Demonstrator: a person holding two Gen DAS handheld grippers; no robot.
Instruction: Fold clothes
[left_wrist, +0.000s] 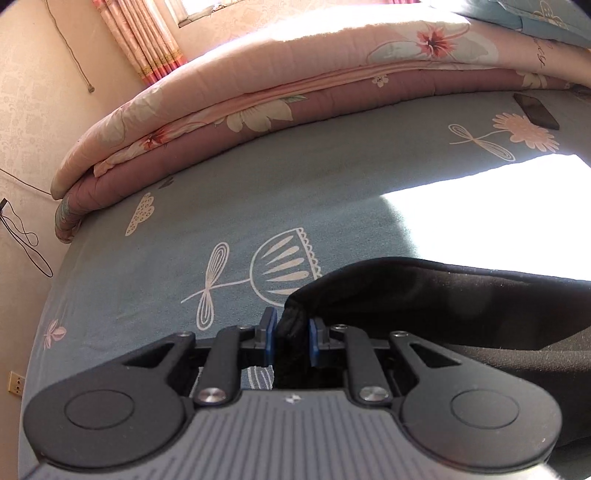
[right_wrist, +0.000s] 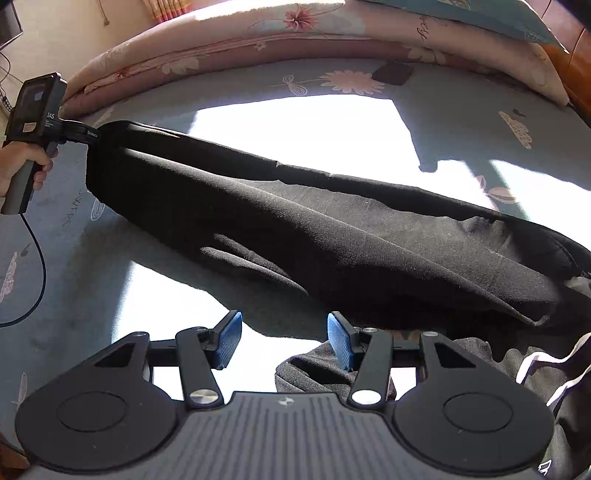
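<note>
Black garment (right_wrist: 314, 229) stretched long across middle of bed (right_wrist: 229, 77), not yet folded into compact shape. Left tongs (left_wrist: 291, 338) clenched on its end. Right tongs (right_wrist: 284, 341) released, empty, near bed's near edge. Most folding left.

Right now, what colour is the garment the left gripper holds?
Black garment, pinched by the left gripper; clearest in the right wrist view.

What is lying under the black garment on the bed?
Under the black garment lies the blue patterned bedsheet, partly sunlit. Near the right gripper, a grey garment emerges from beneath its edge. Anything else beneath it is covered.
</note>
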